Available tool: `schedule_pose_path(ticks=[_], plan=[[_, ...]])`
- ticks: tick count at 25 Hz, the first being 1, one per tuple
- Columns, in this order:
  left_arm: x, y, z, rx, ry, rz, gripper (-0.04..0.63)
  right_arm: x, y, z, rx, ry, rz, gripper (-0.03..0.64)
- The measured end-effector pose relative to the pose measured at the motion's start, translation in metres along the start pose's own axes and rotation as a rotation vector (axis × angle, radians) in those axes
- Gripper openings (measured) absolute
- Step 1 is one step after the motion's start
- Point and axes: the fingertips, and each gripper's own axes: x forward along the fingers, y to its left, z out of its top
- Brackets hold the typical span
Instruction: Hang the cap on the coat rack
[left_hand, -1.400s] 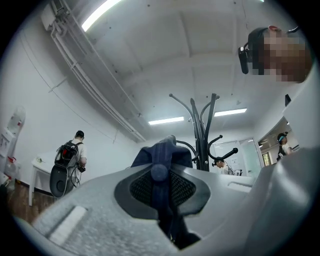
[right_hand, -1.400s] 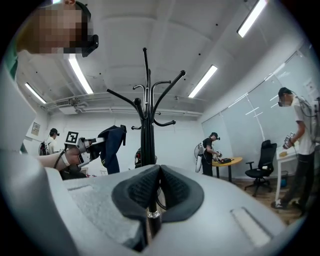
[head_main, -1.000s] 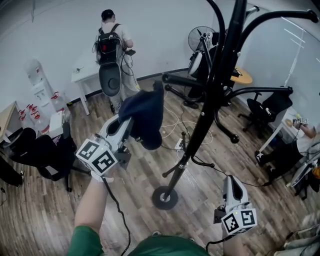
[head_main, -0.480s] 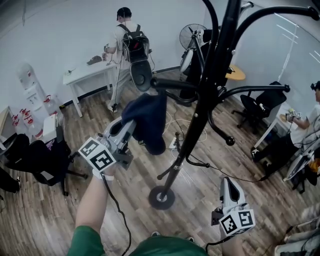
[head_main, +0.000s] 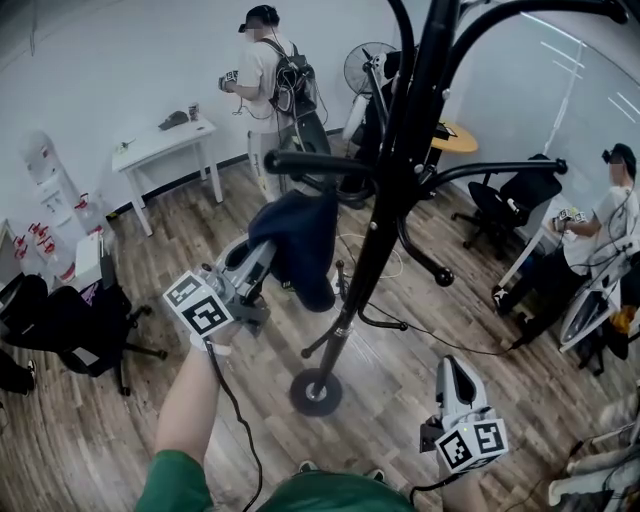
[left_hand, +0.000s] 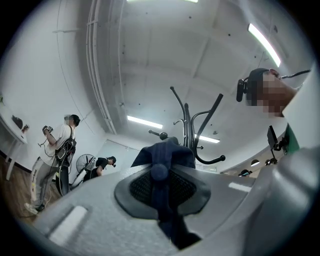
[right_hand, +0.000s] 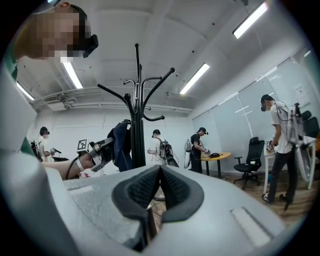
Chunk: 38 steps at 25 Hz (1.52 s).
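Note:
A dark navy cap (head_main: 298, 242) hangs from my left gripper (head_main: 264, 252), which is shut on its fabric and tilted upward. The cap sits just under a knobbed arm (head_main: 300, 163) of the black coat rack (head_main: 388, 200), left of the pole. In the left gripper view the cap (left_hand: 163, 156) is pinched in the left gripper (left_hand: 160, 173), with the rack's hooks (left_hand: 188, 131) beyond it. My right gripper (head_main: 456, 378) stays low at the right, shut and holding nothing. The right gripper view shows the right gripper (right_hand: 160, 173), the rack (right_hand: 137, 102) and the cap (right_hand: 120, 145) beside it.
The rack's round base (head_main: 316, 391) stands on a wood floor with cables (head_main: 440, 340). A person (head_main: 272, 85) stands at the back by a white table (head_main: 165, 140). A fan (head_main: 362, 70), office chairs (head_main: 505, 205), a round wooden table (head_main: 455, 137) and a second person (head_main: 600, 225) are to the right.
My left gripper carried the cap a little to the right, closer under the rack's knobbed arm. The right gripper stayed put. The person at the back walked to the right.

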Motion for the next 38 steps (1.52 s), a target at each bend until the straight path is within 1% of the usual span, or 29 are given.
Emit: schedule_pose_path(ticks=[6,12,14,19,21,23,28,32,36,38], plan=[[0.002,-0.006,-0.017,-0.022,0.020,-0.019,0.040,-0.008,-0.004,-0.003,0.005,0.006,-0.009,0.002],[0.005,0.001,-0.037,-0.073,0.052,0.014,0.054,-0.007,-0.008,-0.001,0.010,0.008,0.003,0.002],[0.002,0.003,-0.042,-0.092,0.062,0.021,0.082,-0.005,-0.007,-0.003,0.012,0.011,0.008,0.002],[-0.014,0.010,-0.047,-0.116,0.066,0.072,0.200,-0.006,-0.004,-0.008,0.019,0.021,0.021,0.002],[-0.022,0.014,-0.048,-0.124,0.062,0.098,0.221,-0.004,-0.004,-0.010,0.021,0.027,0.031,0.002],[-0.031,0.016,-0.048,-0.129,0.059,0.121,0.227,-0.002,-0.004,-0.012,0.023,0.033,0.044,0.002],[-0.054,0.006,-0.051,-0.113,0.065,0.184,0.227,0.002,-0.006,-0.014,0.028,0.032,0.073,0.002],[-0.067,-0.016,-0.054,-0.090,0.081,0.244,0.221,0.001,-0.011,-0.012,0.034,0.026,0.101,0.002],[-0.071,-0.045,-0.056,-0.041,0.108,0.293,0.213,-0.002,-0.017,-0.007,0.047,0.018,0.129,0.002],[-0.072,-0.058,-0.054,-0.012,0.106,0.338,0.196,-0.004,-0.021,-0.003,0.052,0.011,0.146,0.002]])
